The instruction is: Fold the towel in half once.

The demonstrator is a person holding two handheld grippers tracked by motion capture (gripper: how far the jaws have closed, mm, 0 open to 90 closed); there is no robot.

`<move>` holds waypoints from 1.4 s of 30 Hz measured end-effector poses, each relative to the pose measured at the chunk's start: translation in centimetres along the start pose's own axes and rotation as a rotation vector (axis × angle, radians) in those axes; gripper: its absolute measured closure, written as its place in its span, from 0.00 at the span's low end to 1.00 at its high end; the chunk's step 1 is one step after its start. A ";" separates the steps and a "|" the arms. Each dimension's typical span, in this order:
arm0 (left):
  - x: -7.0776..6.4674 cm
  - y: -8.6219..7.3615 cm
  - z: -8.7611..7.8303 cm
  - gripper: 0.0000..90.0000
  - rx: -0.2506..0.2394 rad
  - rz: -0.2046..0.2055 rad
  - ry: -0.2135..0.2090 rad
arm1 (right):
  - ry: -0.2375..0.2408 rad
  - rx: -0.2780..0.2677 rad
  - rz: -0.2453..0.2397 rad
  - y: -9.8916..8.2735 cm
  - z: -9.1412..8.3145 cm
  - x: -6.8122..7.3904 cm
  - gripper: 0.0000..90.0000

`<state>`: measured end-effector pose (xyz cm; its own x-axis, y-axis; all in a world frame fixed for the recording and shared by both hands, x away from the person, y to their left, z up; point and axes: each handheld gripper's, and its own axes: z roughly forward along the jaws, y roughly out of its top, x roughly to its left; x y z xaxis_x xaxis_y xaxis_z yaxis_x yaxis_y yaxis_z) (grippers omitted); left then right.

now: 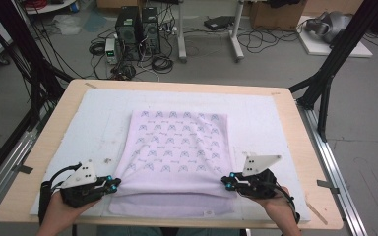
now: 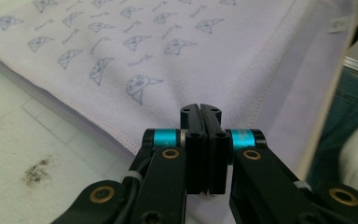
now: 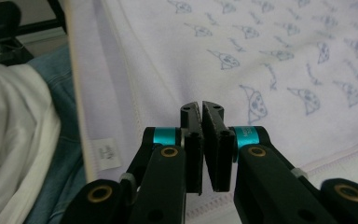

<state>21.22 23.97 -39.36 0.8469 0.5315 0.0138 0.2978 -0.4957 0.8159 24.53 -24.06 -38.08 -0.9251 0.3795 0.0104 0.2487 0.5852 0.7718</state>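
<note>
I had both claws pinched onto the near part of the towel [image 1: 174, 147], a pale lilac cloth printed with small grey-blue figures, which lay on the white mat [image 1: 98, 105] in the middle of the bench [image 1: 69, 96]. The left claw [image 1: 114, 184] gripped the towel's left side close to its near corner, and the right claw [image 1: 225, 182] gripped the right side at about the same level. In the left gripper view the jaws stood pressed together with the stitched hem running under them; in the right gripper view the jaws were likewise clenched, a sliver of gap toward their base, with cloth caught between. Whether each claw held one layer or two I could not tell.

The near hem with its small white label [image 1: 207, 213] lay toward me, just beyond the line between the two claws, and a soft ridge ran across the cloth from one claw to the other. I judged this to be the start of a fold: the grasp was made, the carry not yet.

The next move, as I read it, called for raising both claws together, keeping them level and equally far apart so the cloth stayed taut, then carrying the gripped part toward the far edge and laying it down squarely before releasing.
</note>
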 end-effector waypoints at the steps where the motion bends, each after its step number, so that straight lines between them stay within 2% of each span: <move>1: -0.3 -0.3 -0.4 0.98 -0.001 0.002 -0.011 | 0.005 -0.009 -0.002 0.0 -0.4 0.4 0.96; 3: -0.8 -0.9 -0.5 0.94 0.015 0.004 -0.026 | 0.050 -0.032 -0.006 -0.2 -0.7 0.7 0.90; 4: -0.8 -1.2 -0.3 0.87 0.025 -0.001 -0.031 | 0.067 -0.019 0.002 -0.3 -0.5 0.7 0.85; 7: -0.2 -1.6 0.3 0.74 0.024 -0.026 -0.026 | 0.074 -0.008 0.036 -0.9 0.3 -0.1 0.78; 9: 0.2 -1.5 0.8 0.70 0.014 -0.025 -0.019 | 0.076 -0.002 0.048 -1.1 0.9 -0.6 0.75; 13: 1.1 -1.2 2.0 0.65 0.003 -0.018 -0.002 | 0.054 0.014 0.074 -1.1 2.0 -1.7 0.70; 16: 1.6 -1.2 3.0 0.62 -0.004 -0.037 0.003 | 0.024 0.014 0.071 -0.9 2.6 -2.4 0.63; 19: 2.2 -1.2 3.7 0.56 -0.020 -0.039 0.027 | 0.000 0.004 0.081 -0.8 2.8 -3.0 0.58; 23: 3.6 -0.7 4.4 0.51 -0.044 -0.082 0.044 | -0.029 -0.001 0.113 -0.8 3.0 -4.0 0.52; 29: 4.9 1.0 4.8 0.42 -0.063 -0.107 0.071 | -0.071 -0.017 0.149 -0.4 3.3 -6.1 0.39; 35: 6.9 2.6 5.4 0.36 -0.066 -0.127 0.101 | -0.123 -0.019 0.181 0.8 3.9 -8.2 0.30; 39: 7.3 3.5 6.2 0.37 -0.068 -0.119 0.109 | -0.132 -0.035 0.205 1.6 4.1 -9.4 0.29; 42: 7.6 3.9 6.5 0.37 -0.071 -0.122 0.105 | -0.140 -0.039 0.204 2.2 4.2 -10.2 0.29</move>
<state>31.72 21.63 -39.79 0.7548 0.6552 -0.0307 0.3606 -0.3754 0.8538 35.73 -23.70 -39.17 -0.8074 0.5842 0.0823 0.4125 0.4593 0.7867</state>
